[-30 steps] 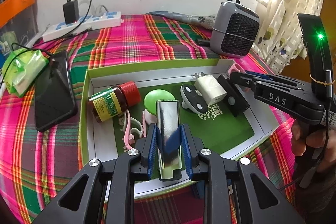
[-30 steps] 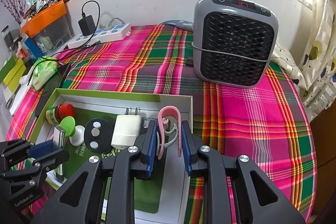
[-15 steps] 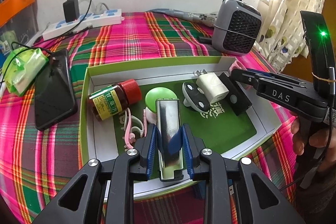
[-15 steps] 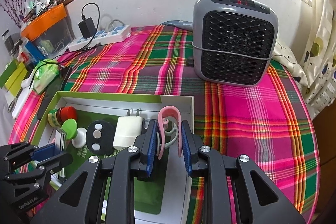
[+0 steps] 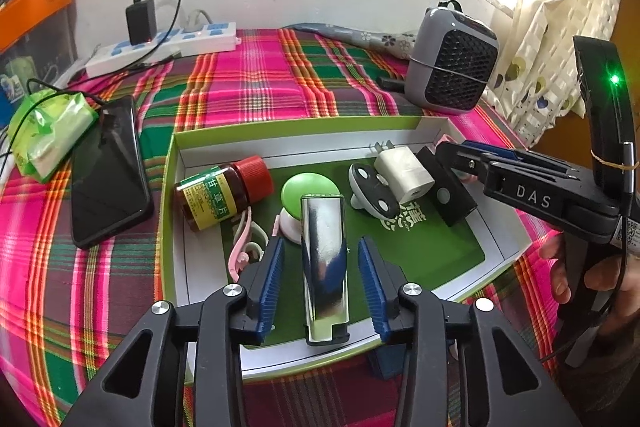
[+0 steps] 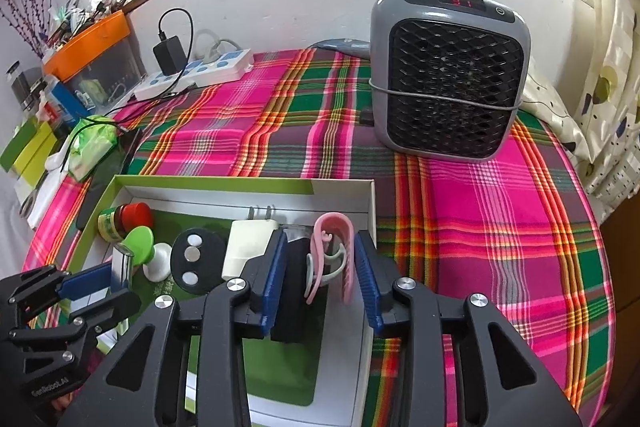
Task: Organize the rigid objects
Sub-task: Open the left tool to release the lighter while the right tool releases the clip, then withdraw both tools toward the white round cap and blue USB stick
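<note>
Only left view shows hand (image 5: 592,279), both claws parted around metal bar (image 5: 323,259), pink clip (image 6: 334,255)

The box (image 5: 172,163) sits on the tabletop (image 5: 260,83). In it, the bottle (image 5: 218,193) lies left of the charger plug (image 5: 404,169). The phone (image 5: 108,171) lies left of the box, the heater (image 5: 454,67) behind it.
</note>
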`<move>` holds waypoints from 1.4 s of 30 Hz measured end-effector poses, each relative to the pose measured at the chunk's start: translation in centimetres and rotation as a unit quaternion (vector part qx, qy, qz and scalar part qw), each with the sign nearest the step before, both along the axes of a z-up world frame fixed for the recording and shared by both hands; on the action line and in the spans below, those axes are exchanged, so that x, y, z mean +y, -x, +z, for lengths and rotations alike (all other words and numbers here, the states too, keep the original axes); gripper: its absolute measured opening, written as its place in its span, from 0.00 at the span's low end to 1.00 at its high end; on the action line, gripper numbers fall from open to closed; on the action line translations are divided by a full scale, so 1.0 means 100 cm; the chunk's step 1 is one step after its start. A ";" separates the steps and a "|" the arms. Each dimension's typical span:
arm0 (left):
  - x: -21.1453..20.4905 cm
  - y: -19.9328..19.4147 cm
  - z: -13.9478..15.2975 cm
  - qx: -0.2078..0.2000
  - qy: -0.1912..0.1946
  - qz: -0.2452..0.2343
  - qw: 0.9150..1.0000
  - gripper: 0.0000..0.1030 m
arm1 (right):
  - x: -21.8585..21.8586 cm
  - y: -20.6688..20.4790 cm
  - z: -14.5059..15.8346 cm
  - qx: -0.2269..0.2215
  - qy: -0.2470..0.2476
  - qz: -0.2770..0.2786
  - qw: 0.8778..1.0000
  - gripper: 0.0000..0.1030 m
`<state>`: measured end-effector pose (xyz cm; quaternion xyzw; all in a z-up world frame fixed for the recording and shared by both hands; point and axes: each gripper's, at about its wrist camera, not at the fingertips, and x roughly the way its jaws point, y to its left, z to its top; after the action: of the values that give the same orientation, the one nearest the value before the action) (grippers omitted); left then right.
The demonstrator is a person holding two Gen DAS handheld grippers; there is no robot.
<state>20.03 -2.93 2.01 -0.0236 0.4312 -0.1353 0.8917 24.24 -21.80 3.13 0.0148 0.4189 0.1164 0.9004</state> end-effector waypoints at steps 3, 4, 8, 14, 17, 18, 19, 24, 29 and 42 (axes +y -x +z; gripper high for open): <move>-0.001 0.001 0.000 0.000 -0.003 0.001 1.000 0.36 | 0.001 0.001 0.000 0.000 0.002 -0.002 1.000 0.35; 0.000 0.001 0.000 0.000 -0.003 0.000 1.000 0.36 | 0.001 0.001 0.001 -0.001 0.002 -0.002 1.000 0.35; 0.001 0.004 0.002 -0.004 -0.002 0.001 1.000 0.36 | -0.001 0.005 0.004 -0.006 -0.002 -0.005 1.000 0.36; 0.001 0.012 0.009 -0.013 -0.004 0.001 1.000 0.36 | 0.000 0.015 0.010 -0.015 -0.009 -0.005 1.000 0.36; 0.001 0.017 0.011 -0.016 -0.004 0.000 1.000 0.36 | 0.003 0.020 0.012 -0.018 -0.008 -0.003 1.000 0.36; 0.001 0.018 0.012 -0.017 -0.004 0.000 1.000 0.36 | 0.004 0.021 0.013 -0.019 -0.007 -0.003 1.000 0.36; 0.002 0.019 0.013 -0.017 -0.003 0.001 1.000 0.36 | 0.004 0.022 0.014 -0.020 -0.007 -0.003 1.000 0.36; 0.004 0.029 0.018 -0.026 -0.007 0.004 1.000 0.36 | 0.007 0.031 0.019 -0.026 -0.008 -0.001 1.000 0.36; 0.005 0.040 0.020 -0.029 -0.009 0.004 1.000 0.36 | 0.009 0.043 0.023 -0.032 -0.012 -0.001 0.999 0.36; 0.018 0.070 0.026 -0.040 -0.001 0.012 0.999 0.36 | 0.015 0.079 0.026 -0.042 -0.016 0.001 0.999 0.36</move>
<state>13.08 -1.10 4.56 -0.0228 0.3950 -0.1253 0.9098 16.33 -20.31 5.74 0.0237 0.3790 0.1248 0.9166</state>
